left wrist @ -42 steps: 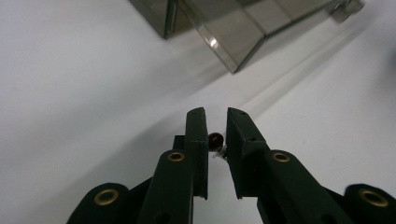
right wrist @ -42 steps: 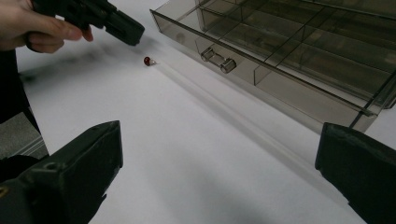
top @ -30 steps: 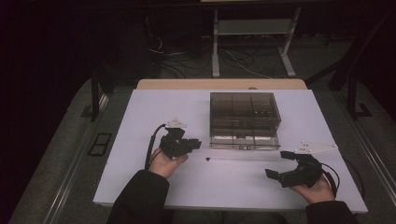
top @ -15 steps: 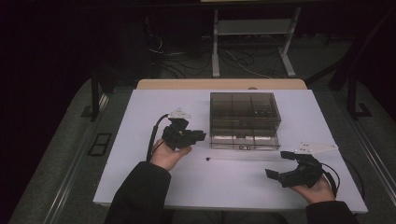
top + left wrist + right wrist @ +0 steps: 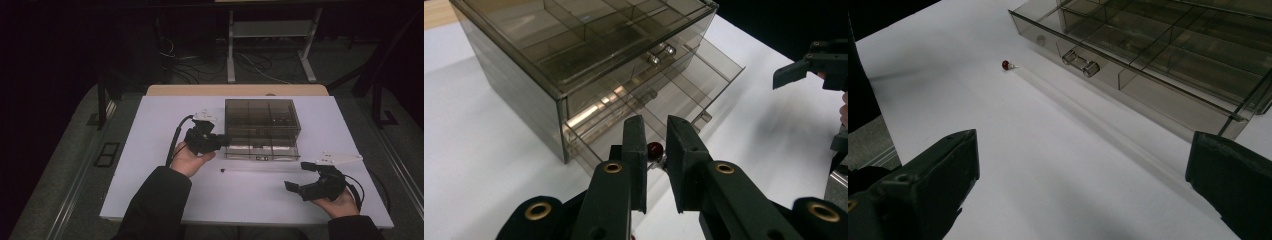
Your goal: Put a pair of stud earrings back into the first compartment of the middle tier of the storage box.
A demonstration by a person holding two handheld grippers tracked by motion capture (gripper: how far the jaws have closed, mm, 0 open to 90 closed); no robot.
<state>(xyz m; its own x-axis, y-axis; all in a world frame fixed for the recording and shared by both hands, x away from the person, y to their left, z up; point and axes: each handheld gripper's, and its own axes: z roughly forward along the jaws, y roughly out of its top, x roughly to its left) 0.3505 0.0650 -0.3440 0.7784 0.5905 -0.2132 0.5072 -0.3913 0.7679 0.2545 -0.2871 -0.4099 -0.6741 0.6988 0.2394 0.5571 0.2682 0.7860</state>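
Your left gripper (image 5: 655,145) fingers pinch a small red-headed pin (image 5: 654,149) at frame centre, poised over the smoky clear plastic drawer box's (image 5: 262,128) pulled-out bottom drawer (image 5: 659,102), probably for dropping in. Right gripper (image 5: 306,176) fingers wide, idle lower right; another red pin (image 5: 1006,65) lies on the white table (image 5: 150,130).

drawer box (image 5: 589,55): smoke-tinted clear plastic, glossy, smooth, with reflections on top
drawer handles (image 5: 1081,64): clear, shiny plastic
table (image 5: 165,115): white top, matt, smooth
table edge (image 5: 200,90): pale wood look
left gripper (image 5: 656,150): black matt plastic, brass-coloured metal rivets
red bead (image 5: 654,148): glossy, on a thin metallic pin
sleeve (image 5: 155,205): dark cloth
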